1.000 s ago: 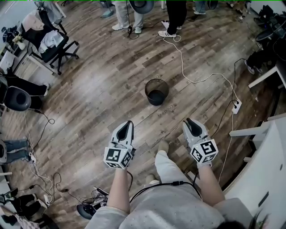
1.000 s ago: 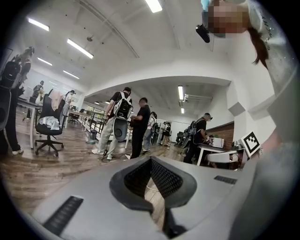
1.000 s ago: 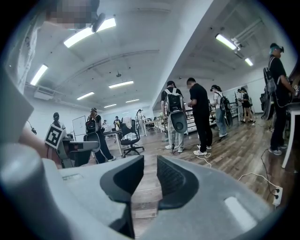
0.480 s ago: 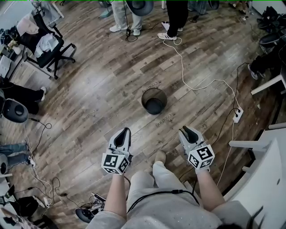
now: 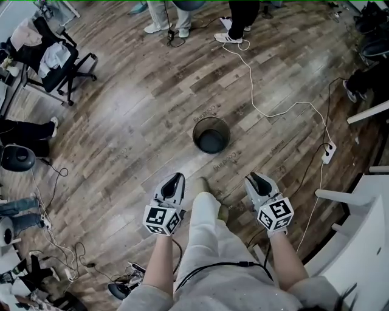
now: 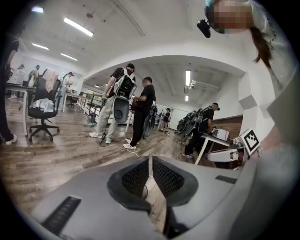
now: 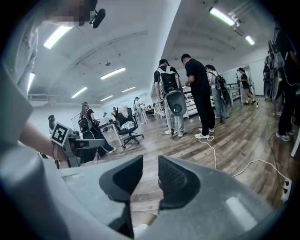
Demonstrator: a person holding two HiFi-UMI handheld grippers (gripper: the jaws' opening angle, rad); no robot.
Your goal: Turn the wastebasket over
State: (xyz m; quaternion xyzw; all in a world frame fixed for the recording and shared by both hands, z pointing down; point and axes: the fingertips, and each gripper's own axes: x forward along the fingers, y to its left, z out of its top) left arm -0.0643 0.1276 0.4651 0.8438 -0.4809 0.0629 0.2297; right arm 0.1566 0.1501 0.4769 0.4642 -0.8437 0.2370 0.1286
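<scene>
The wastebasket, a black mesh bin, stands upright on the wood floor with its mouth facing up, seen only in the head view. Both grippers hang short of it, nearer the person. My left gripper points toward its left side. Its jaws are opening, with only a thin slit between the ribbed pads and nothing in it. My right gripper points toward the basket's right side; its jaws stand clearly apart and empty. Each gripper view looks over its own jaws, left gripper and right gripper, and the basket shows in neither.
The person's leg and shoe reach forward between the grippers. A white cable runs to a power strip at the right. White desks stand at the right, an office chair at the back left, standing people beyond.
The person has stepped toward the wastebasket, and a leg has swung forward between the grippers. Both grippers have come slightly closer to the basket.
</scene>
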